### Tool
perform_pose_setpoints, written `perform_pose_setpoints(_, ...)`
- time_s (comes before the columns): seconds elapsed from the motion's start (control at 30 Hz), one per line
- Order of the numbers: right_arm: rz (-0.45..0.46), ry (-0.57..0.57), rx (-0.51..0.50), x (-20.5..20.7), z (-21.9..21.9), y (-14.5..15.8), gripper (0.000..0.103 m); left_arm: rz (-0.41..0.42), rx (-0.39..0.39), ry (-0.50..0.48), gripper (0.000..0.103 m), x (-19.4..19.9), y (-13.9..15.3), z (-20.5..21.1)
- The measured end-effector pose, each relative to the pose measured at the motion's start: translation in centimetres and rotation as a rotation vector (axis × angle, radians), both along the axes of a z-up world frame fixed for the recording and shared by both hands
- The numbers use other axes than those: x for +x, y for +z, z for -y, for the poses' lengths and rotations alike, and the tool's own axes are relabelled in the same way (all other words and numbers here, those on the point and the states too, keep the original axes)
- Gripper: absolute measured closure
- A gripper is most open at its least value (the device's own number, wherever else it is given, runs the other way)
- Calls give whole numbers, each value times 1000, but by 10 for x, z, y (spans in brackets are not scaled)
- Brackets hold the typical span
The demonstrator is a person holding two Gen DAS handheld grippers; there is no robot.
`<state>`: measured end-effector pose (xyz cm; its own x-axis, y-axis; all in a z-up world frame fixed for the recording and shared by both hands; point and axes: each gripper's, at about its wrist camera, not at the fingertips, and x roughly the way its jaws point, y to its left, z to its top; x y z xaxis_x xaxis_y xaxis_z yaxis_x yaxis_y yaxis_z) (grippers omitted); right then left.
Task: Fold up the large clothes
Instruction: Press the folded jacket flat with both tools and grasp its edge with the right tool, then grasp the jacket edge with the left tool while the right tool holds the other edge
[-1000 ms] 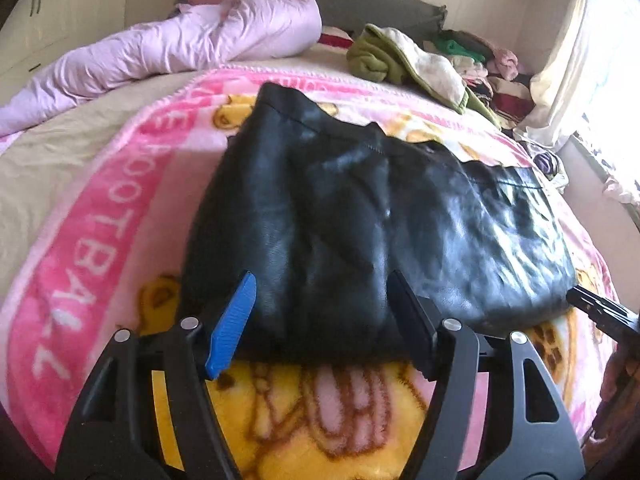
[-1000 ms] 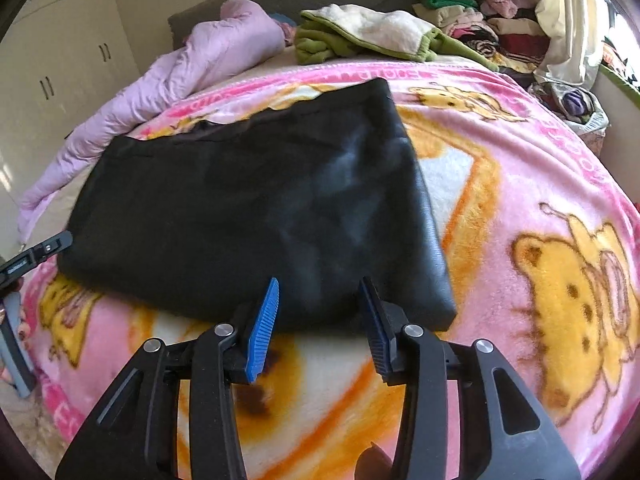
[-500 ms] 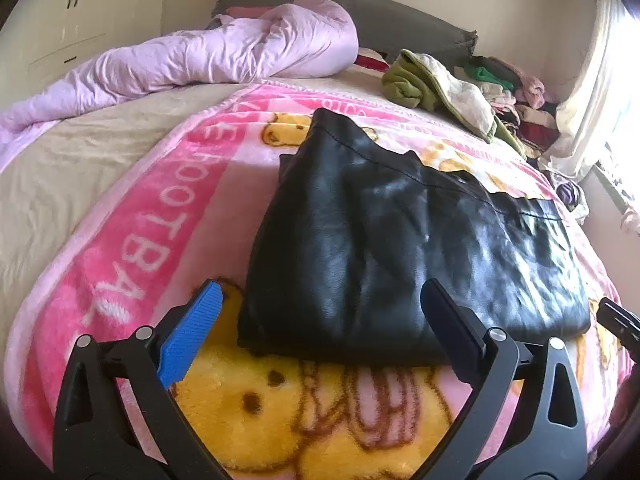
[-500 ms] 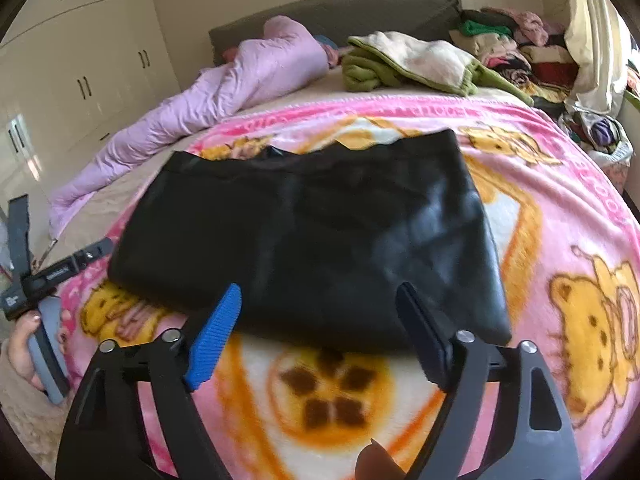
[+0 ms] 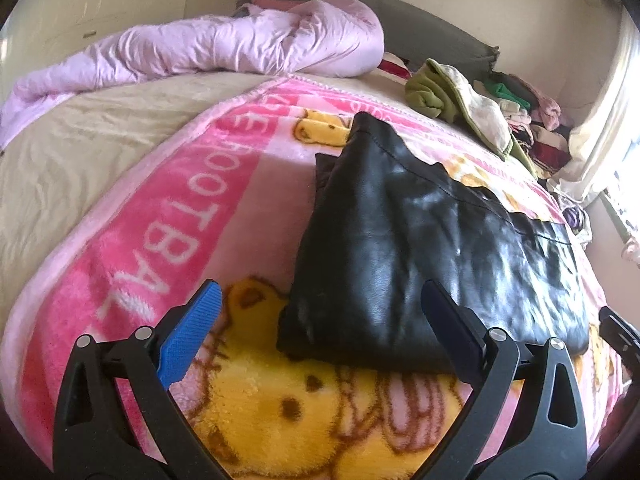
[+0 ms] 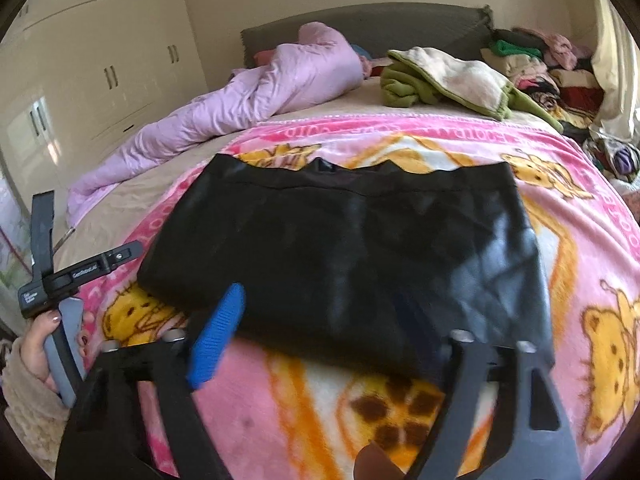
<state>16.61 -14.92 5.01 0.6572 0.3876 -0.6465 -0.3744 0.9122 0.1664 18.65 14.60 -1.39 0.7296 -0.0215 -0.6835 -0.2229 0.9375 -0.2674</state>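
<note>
Blanket (image 5: 168,216) – reads "FOOTBALL" | black garment (image 5: 420,248) folded | left tool (image 5: 320,320), right tool (image 6: 320,328) – wide apart, empty

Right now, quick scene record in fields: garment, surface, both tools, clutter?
garment: black leather piece, folded, lying flat
surface: pink bear blanket on the bed
left tool: open, empty, at the garment's near left corner, not gripping
right tool: open, empty, over the garment's near edge; view blurred
clutter: lilac duvet bunched at the headboard; green fleece; clothes pile by the curtain
</note>
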Motion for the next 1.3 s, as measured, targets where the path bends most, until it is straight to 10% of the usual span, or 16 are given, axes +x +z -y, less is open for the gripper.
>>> perform_pose_setpoints(0.3, -58, 62, -74, 14, -36, -23, 91, -95, -196, -34, 10, 17, -32, -15)
perform_pose_setpoints(0.63, -168, 56, -88, 33, -47, -70, 93, -147, -214, -55, 10, 33, -49, -8)
perform_pose_setpoints(0.83, -149, 45, -114, 35, -53, -85, 93, -134, -150, -85, 41, 43, -44, 7)
perform_pose_setpoints(1.3, -78, -6, 3, 99, -44, -22, 93, -23, -97, -117, 68, 29, -20, 11)
